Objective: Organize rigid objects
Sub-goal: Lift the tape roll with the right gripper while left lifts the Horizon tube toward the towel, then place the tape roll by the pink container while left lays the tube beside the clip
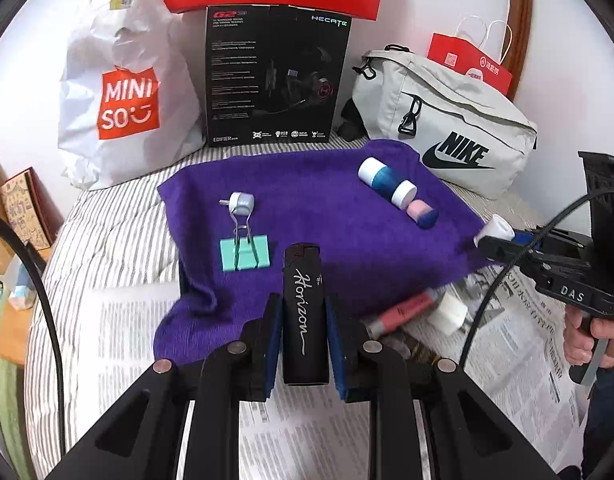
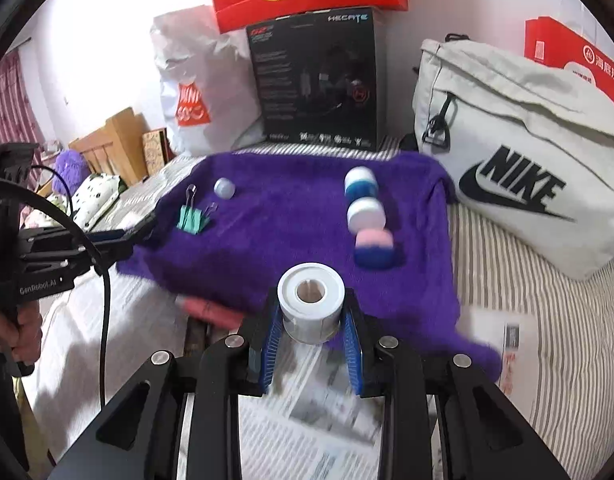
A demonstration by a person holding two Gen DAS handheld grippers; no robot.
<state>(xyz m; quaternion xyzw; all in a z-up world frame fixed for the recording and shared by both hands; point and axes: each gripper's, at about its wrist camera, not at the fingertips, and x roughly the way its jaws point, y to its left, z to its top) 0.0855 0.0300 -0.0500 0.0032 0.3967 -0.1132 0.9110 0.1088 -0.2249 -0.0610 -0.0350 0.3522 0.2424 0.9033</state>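
Five small things already lie on the purple towel (image 1: 319, 208) spread over the striped bed (image 1: 119, 236): toward its far right corner a blue jar with white caps (image 1: 387, 182) and, touching it, a pink and blue capsule (image 1: 423, 214); toward the left edge a mint binder clip (image 1: 246, 258) with a small silver knob (image 1: 241, 201) just beyond it. Two more are on the way, so I judge the sorting a good part done. The left gripper (image 1: 303, 336) has its jaws clenched on a black lighter (image 1: 305, 316), held above the towel's near edge. The right gripper (image 2: 313, 332) has its jaws grasping a white tape roll (image 2: 311, 302) over the near right of the towel. Left to do: a pink tube (image 1: 403, 310) and a white object (image 1: 451, 314) lie on the newspaper (image 1: 519, 320) off the towel's near right corner, still to be collected.
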